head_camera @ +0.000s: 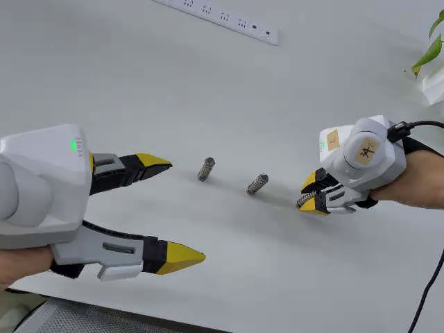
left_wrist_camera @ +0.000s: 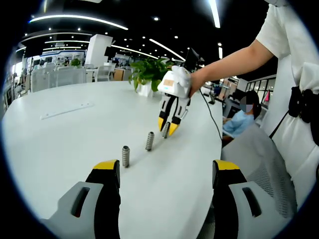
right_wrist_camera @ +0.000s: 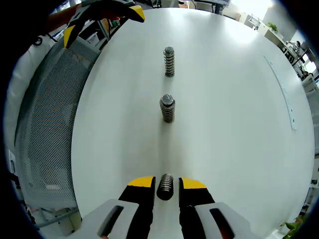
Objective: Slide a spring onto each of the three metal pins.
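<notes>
Head view has the yellow-tipped right tool (head_camera: 313, 196) closed narrowly on a coiled grey metal spring (head_camera: 304, 201) on the white desk (head_camera: 208, 90). A middle spring (head_camera: 257, 183) and a far spring (head_camera: 206, 168) stand in line beside it, bare desk all around. The yellow-tipped left tool (head_camera: 184, 210) gapes wide and empty near the desk's front edge; a white power strip (head_camera: 222, 15) lies well apart.

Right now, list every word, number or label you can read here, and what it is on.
Nothing reads clearly.
Two tan stickers on the right gripper, which holds a spring: marks blurred.
Small print on the left gripper: too small.
Power strip markings: too small.
</notes>
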A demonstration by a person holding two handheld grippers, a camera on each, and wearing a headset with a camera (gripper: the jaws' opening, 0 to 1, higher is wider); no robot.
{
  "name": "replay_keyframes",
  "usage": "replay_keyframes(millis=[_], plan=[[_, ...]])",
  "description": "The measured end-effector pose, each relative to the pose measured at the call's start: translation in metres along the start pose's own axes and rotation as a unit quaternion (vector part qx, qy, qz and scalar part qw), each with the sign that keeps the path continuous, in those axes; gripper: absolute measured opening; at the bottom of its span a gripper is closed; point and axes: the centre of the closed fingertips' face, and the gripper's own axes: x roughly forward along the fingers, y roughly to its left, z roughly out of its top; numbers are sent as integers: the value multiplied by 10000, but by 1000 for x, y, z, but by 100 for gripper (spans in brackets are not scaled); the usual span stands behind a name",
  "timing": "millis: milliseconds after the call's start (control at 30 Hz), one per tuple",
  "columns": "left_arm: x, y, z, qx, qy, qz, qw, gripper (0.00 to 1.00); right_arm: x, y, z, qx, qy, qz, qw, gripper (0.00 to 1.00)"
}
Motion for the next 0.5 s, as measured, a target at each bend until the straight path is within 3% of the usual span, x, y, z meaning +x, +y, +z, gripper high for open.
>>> replay_keyframes(millis=[267, 367, 500], plan=[[-2, -2, 1, 135, 63, -25, 9999, 79, -21, -1, -1, 445, -421, -145, 9980, 24], [-3, -1, 2, 185, 56, -15, 9998, 82, -33, 0, 1, 722, -721, -287, 9944, 27], [-4, 2, -1, 252, 140, 12, 9996, 87, -49, 5, 3, 989, -1204, -551, 9862, 32]])
